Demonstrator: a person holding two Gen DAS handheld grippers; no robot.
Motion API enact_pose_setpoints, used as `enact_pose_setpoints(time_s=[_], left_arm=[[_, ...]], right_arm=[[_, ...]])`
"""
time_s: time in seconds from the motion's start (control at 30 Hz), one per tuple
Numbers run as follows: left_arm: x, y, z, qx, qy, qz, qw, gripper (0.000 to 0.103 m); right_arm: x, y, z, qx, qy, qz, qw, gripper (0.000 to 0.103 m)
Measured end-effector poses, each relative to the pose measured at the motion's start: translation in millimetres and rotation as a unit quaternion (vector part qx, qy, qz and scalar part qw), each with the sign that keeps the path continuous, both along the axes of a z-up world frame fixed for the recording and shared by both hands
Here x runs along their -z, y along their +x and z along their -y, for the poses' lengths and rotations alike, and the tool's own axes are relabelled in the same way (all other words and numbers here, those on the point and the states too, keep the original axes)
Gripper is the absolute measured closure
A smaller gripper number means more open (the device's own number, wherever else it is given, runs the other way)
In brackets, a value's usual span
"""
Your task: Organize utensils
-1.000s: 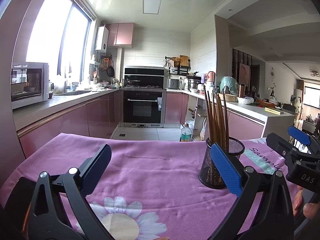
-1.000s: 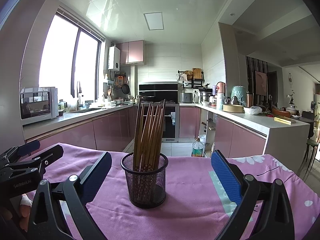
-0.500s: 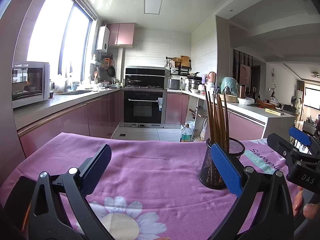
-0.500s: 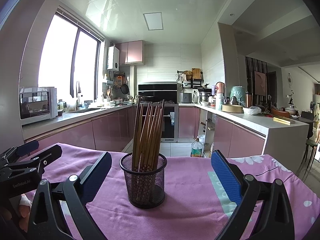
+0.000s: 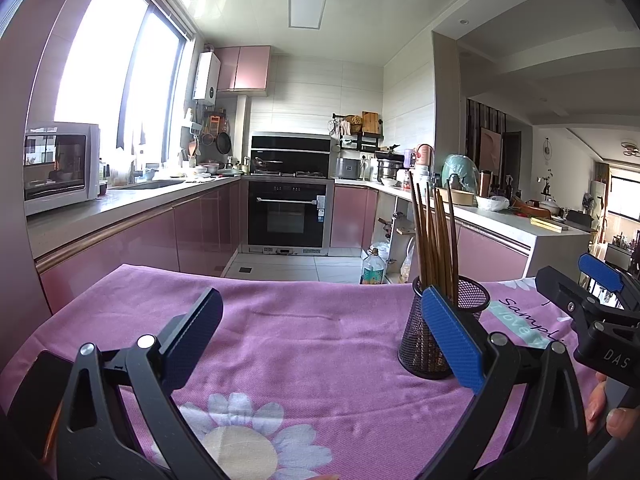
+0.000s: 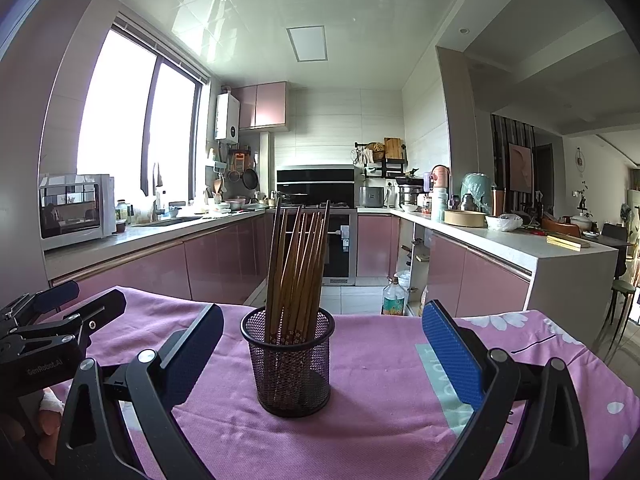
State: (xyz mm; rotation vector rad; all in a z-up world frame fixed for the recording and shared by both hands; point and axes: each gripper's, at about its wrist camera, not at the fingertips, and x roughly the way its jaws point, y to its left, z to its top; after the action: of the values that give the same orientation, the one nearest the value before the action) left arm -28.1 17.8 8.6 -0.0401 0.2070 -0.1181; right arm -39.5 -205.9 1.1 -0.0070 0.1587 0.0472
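Observation:
A black mesh cup (image 6: 291, 364) stands upright on the pink flowered tablecloth (image 6: 380, 400), holding several brown wooden chopsticks (image 6: 298, 268). My right gripper (image 6: 320, 344) is open and empty, its jaws wide apart, with the cup just ahead between them. My left gripper (image 5: 320, 340) is open and empty; in its view the cup (image 5: 442, 332) stands behind the right finger (image 5: 452, 336). The chopsticks (image 5: 434, 240) rise above it. The right gripper (image 5: 592, 304) shows at that view's right edge, and the left gripper (image 6: 60, 316) at the right view's left edge.
The table's far edge (image 5: 260, 284) drops to a tiled kitchen floor. Beyond are pink cabinets, an oven (image 5: 288, 216), a microwave (image 5: 60, 168) on the left counter and a cluttered counter (image 5: 500, 212) on the right. A plastic bottle (image 6: 394, 300) stands on the floor.
Both views have shifted very slightly; the cup, the chopsticks and both grippers stay much as they were.

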Motion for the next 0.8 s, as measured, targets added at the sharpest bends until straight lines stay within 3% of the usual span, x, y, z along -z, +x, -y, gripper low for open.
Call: enact_pose_setpoints(time_s=[0.8], left_arm=[[-0.2,-0.1,-0.1,-0.001,-0.001,0.0,1.0,0.005]], right_arm=[[0.2,3.0,-0.5,0.0,0.002,-0.003,1.0,0.007]])
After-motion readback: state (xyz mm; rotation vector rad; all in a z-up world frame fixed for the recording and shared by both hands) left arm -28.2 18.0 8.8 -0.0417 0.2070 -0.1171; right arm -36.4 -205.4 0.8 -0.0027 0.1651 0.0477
